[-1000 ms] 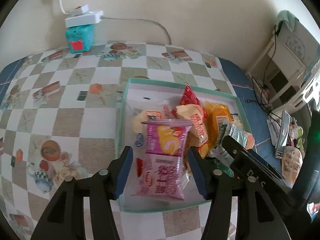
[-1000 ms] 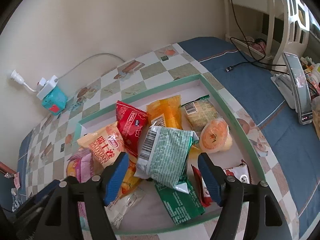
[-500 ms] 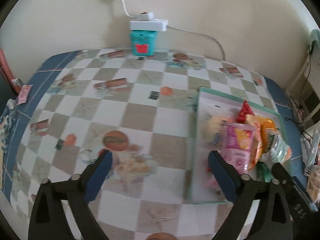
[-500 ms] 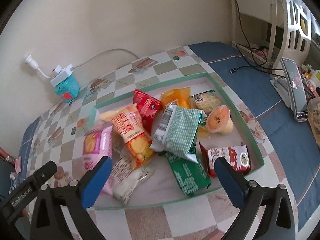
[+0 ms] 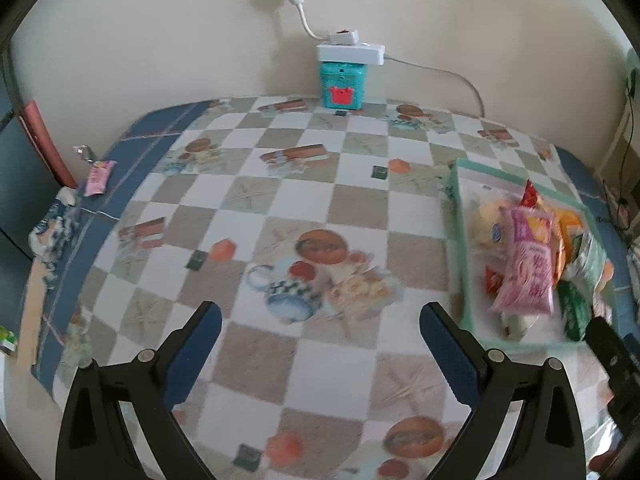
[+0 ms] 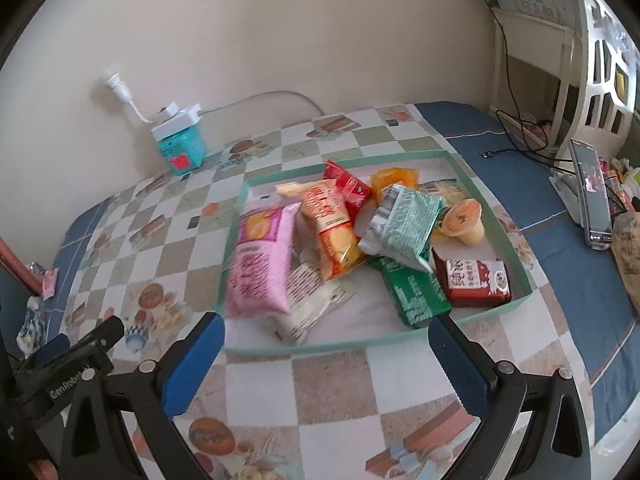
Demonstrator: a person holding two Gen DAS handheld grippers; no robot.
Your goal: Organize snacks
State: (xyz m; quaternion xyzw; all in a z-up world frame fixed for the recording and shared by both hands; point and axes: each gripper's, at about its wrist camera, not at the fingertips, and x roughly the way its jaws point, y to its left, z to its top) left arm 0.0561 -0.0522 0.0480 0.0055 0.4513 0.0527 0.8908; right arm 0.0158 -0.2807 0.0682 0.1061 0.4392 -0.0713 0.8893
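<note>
A green-rimmed tray (image 6: 516, 264) (image 5: 460, 240) on the checked tablecloth holds several snack packs in a loose heap. Among them are a pink pack (image 6: 260, 268) (image 5: 528, 264), an orange-yellow pack (image 6: 332, 224), a pale green pack (image 6: 404, 224), a red carton (image 6: 472, 280) and a jelly cup (image 6: 464, 220). My right gripper (image 6: 326, 336) is open just in front of the tray's near rim, with nothing between its fingers. My left gripper (image 5: 320, 328) is open over bare tablecloth to the left of the tray, also holding nothing.
A teal box (image 5: 342, 84) with a white power strip on top stands against the back wall. A phone on a stand (image 6: 592, 196) and cables lie on the blue cloth at the right. A small pink packet (image 5: 98, 176) lies at the table's left edge.
Both grippers let go of their packs, the pink one and the pale green one, and opened wide. Both drew back from the tray; the left swung away to the left over the tablecloth.
</note>
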